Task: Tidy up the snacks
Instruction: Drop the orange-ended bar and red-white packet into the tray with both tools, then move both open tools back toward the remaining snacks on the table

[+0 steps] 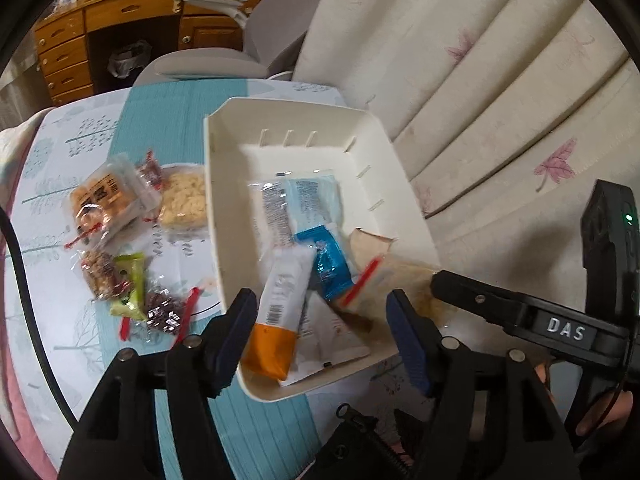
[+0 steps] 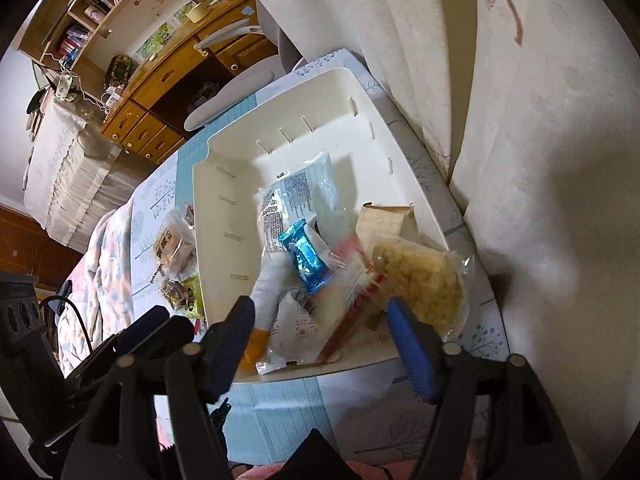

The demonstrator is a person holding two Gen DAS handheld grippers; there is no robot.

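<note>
both my tongs, left gripper (image 1: 320,336) and right gripper (image 2: 320,340), hang wide and empty over the white bin (image 1: 404,196); blue snack packet (image 1: 330,268) inside; more snacks (image 1: 116,240) on the tablecloth (image 1: 168,108).

A table covered by a teal and white tree-patterned cloth (image 1: 168,120) is seen. A white bin (image 1: 224,208) is set on it toward the right edge. Loose snack packets are spread on the cloth left of the bin: an orange-brown pack (image 1: 106,196), a pale puffed-snack bag (image 1: 186,200), a green bar (image 1: 132,288) and a dark nut bag (image 1: 164,312).
</note>
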